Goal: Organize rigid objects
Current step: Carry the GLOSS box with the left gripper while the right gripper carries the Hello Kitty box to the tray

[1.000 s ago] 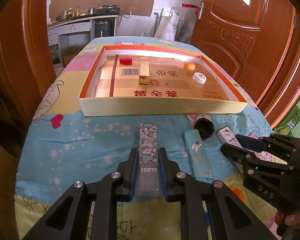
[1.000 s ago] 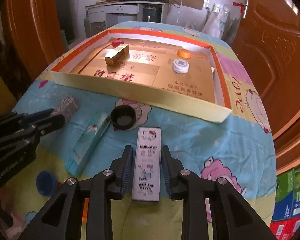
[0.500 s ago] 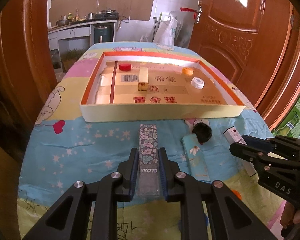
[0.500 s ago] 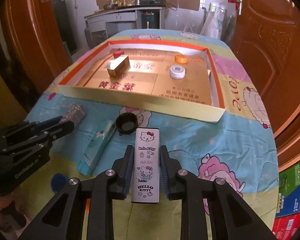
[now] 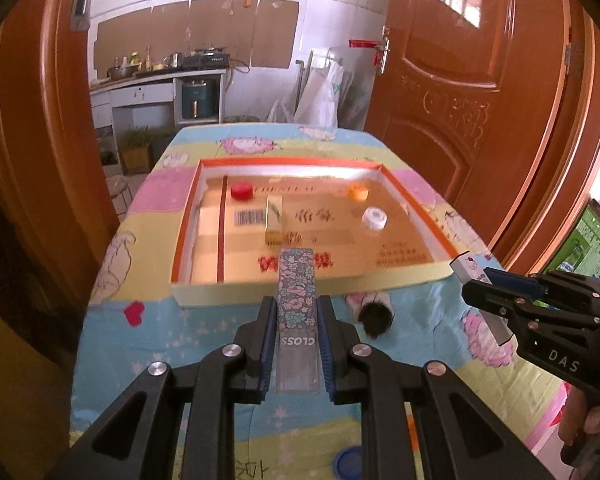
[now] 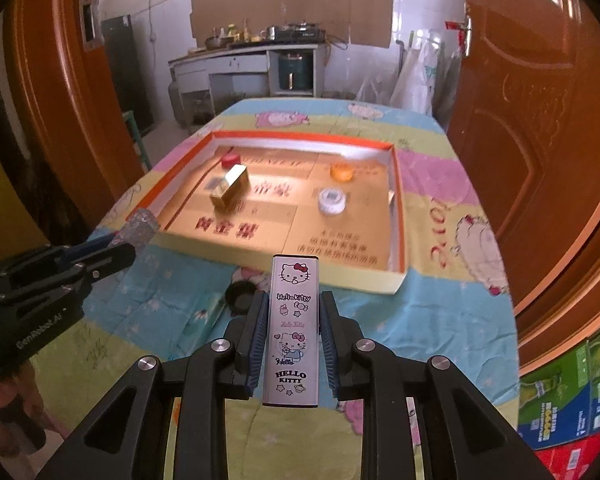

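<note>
My left gripper [image 5: 296, 312] is shut on a floral lip-gloss box [image 5: 296, 292] and holds it in the air in front of the shallow cardboard tray [image 5: 300, 294]. My right gripper [image 6: 294, 308] is shut on a white Hello Kitty box [image 6: 294, 320], also held above the table. The right gripper shows in the left wrist view [image 5: 496, 292] at the right. The left gripper shows in the right wrist view [image 6: 112, 250] at the left. The tray holds a gold box [image 6: 230, 186], a red cap [image 6: 230, 159], an orange cap [image 6: 341, 172] and a white cap [image 6: 332, 201].
A black cap [image 5: 376, 316] lies on the cartoon tablecloth just before the tray. A teal box [image 6: 204, 312] lies beside it. A blue cap [image 5: 350, 462] sits near the table's front edge. Wooden doors stand on both sides. Cartons [image 6: 572, 400] stand on the floor at the right.
Both grippers have lifted their boxes off the tablecloth and risen. The tray now appears lower and closer under the box tips.
</note>
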Demonstrator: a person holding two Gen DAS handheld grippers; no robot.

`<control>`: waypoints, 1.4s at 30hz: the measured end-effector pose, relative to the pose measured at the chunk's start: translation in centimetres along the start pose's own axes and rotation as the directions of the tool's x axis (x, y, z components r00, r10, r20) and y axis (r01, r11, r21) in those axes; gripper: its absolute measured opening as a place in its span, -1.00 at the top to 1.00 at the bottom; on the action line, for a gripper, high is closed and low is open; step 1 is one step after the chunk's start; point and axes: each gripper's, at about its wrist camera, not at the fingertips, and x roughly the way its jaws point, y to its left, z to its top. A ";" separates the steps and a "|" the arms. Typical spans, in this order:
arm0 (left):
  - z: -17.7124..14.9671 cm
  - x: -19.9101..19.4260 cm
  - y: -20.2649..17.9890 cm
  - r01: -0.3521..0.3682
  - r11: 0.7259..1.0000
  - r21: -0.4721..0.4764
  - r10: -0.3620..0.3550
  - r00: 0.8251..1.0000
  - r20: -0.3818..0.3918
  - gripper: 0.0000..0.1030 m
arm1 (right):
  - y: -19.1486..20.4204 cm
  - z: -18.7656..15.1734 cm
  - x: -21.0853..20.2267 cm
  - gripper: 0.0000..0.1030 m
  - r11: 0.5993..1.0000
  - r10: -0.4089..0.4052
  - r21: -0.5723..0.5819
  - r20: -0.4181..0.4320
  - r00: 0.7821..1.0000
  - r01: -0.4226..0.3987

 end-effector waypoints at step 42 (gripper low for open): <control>11.6 10.2 -3.5 0.042 0.999 0.007 -0.041 0.996 -0.078 0.60 | -8.2 11.0 9.0 0.50 0.999 -0.018 0.032 -0.019 1.000 0.019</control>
